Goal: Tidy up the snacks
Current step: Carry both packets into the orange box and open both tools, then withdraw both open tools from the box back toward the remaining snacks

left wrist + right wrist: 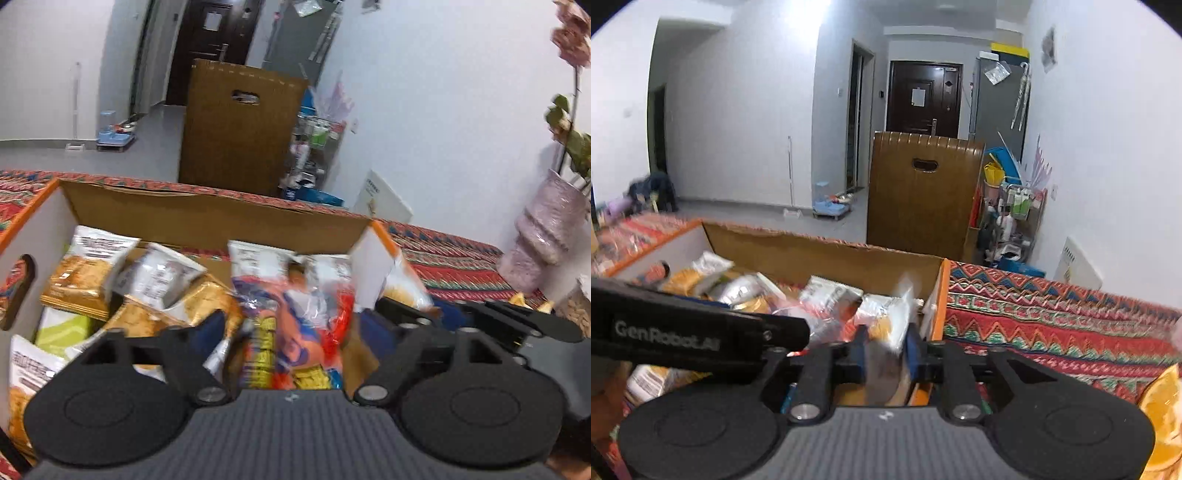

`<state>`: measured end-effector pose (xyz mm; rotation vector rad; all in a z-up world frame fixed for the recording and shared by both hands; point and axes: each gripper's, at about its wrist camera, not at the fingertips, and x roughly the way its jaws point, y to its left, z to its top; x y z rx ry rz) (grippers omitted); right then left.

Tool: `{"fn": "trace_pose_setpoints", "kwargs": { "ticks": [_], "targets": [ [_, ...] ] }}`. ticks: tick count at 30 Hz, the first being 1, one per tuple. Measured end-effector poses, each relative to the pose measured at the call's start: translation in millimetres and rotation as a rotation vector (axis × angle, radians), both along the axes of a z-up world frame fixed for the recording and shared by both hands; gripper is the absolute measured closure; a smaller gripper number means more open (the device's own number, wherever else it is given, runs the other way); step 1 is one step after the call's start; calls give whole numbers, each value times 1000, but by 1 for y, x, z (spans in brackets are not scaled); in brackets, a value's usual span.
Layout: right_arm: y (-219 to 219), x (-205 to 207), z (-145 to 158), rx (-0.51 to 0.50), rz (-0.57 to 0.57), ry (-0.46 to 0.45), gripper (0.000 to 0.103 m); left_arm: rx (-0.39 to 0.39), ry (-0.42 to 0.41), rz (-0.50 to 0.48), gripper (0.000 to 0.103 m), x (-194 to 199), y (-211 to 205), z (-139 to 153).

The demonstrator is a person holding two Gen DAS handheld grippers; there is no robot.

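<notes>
One readable text only: "GenRobot.AI" on the left gripper's arm, seen from the right wrist. Snack bag print is too blurred to read. One cardboard box (207, 218) on a patterned tablecloth (1052, 325) holds several snack bags. Left gripper (295, 325) gapes wide over a red-orange snack bag (295, 321), pads clear. Right gripper (886, 354), jaws narrow, has a white-orange snack bag (897, 325) between them at the box's right wall; contact is unclear.

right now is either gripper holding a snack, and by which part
Left gripper: nothing, jaws wide around red-blue foil packet. Right gripper: white-orange packet inside, grip unclear.
</notes>
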<state>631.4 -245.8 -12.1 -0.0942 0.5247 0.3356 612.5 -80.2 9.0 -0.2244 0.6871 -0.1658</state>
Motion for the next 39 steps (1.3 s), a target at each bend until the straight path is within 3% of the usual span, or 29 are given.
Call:
{"fn": "trace_pose_setpoints", "kwargs": {
  "ticks": [3, 12, 18, 22, 31, 35, 39],
  "targets": [
    [0, -4, 2, 16, 8, -9, 66, -7, 6, -12, 18, -1, 7, 3],
    [-17, -15, 27, 40, -29, -38, 64, 61, -121, -57, 18, -28, 4, 37],
    [-29, -59, 57, 73, -31, -72, 55, 123, -134, -57, 18, -68, 33, 63],
    [-24, -104, 72, 30, -8, -101, 53, 166, -182, -48, 16, -120, 53, 80],
    [-21, -226, 102, -6, 54, -136, 36, 192, -286, -46, 10, -249, 71, 118],
    [-21, -278, 102, -15, 71, -131, 30, 193, -304, -88, 7, -307, 72, 114],
    [-22, -330, 89, 4, 71, -113, 21, 172, -269, -48, 7, -355, 76, 100]
  ]
}}
